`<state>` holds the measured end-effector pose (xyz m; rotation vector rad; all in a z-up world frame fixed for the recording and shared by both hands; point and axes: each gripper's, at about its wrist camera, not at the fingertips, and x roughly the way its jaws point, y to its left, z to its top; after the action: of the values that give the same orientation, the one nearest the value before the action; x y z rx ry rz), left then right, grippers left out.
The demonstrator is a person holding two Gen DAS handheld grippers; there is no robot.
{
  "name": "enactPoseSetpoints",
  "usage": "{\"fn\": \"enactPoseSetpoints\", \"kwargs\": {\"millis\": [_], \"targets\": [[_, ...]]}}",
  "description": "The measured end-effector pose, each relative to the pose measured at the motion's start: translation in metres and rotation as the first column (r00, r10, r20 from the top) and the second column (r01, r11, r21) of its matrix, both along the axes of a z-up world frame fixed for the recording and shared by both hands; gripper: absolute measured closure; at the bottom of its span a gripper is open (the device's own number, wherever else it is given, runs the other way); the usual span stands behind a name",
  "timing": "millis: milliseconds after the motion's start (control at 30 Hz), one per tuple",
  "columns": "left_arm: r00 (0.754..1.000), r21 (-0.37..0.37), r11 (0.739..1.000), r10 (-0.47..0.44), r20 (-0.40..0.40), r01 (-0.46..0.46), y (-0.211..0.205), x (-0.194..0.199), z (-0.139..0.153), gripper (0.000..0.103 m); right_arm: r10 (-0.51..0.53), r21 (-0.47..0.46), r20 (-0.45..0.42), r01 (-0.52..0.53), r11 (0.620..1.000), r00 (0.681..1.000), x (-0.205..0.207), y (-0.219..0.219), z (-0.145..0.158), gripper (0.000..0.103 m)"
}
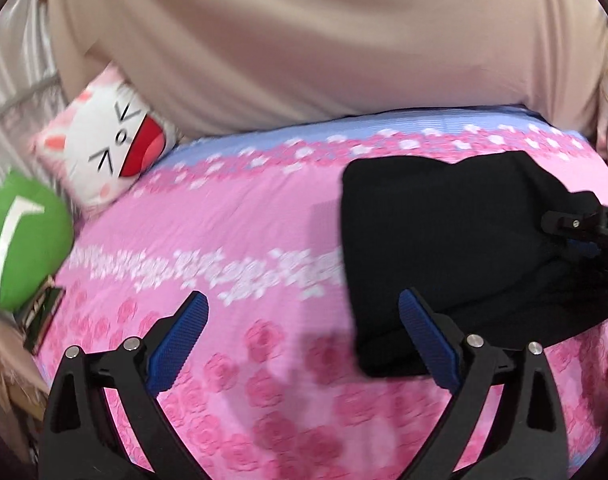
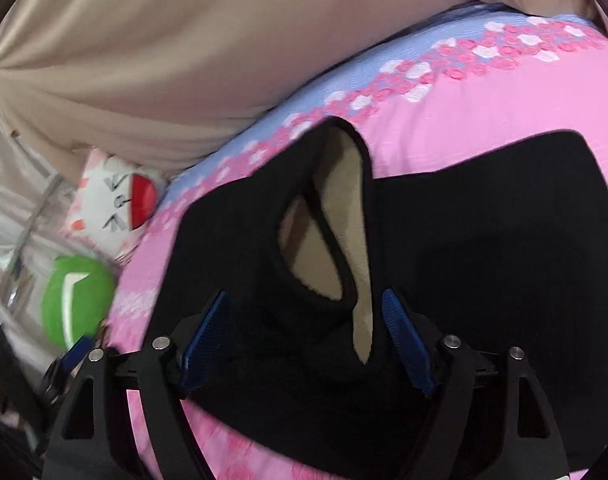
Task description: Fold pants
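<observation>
The pants [image 1: 444, 240] lay in a black folded heap on the pink flowered bedspread [image 1: 232, 216], toward its right side, with a pale lining showing through an opening. My left gripper [image 1: 302, 336] stood spread wide over bare bedspread, holding nothing, just left of the heap. My right gripper [image 2: 306, 340] hung spread apart above the black cloth, its blue pads [image 2: 408, 344] pressing nothing.
</observation>
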<state>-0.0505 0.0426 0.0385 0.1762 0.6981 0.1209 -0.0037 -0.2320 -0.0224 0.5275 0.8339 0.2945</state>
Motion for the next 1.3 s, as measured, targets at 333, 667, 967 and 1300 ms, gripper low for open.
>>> {"fn": "enactPoseSetpoints", "kwargs": {"millis": [333, 667, 967, 1300], "targets": [[1.000, -0.136, 0.990, -0.024, -0.009, 0.023, 0.020, 0.000, 0.012, 0.008, -0.003, -0.003, 0.216, 0.004, 1.000, 0.976, -0.047, -0.011, 0.089, 0.091], [0.977, -0.245, 0.954, -0.197, -0.083, 0.171, -0.039, 0.015, -0.005, 0.006, -0.198, -0.119, 0.010, 0.198, 0.973, 0.980, -0.093, -0.099, 0.007, 0.088], [0.915, -0.518, 0.850, -0.280, -0.291, 0.095, -0.053, 0.075, -0.063, 0.005, -0.285, -0.064, 0.081, 0.291, 0.955, 0.955, -0.099, -0.127, 0.029, 0.028], [0.914, -0.637, 0.750, -0.365, -0.176, 0.176, -0.019, 0.052, -0.027, 0.082, -0.138, 0.059, 0.064, 0.134, 0.989, 0.988, -0.081, -0.097, 0.024, 0.067]]}}
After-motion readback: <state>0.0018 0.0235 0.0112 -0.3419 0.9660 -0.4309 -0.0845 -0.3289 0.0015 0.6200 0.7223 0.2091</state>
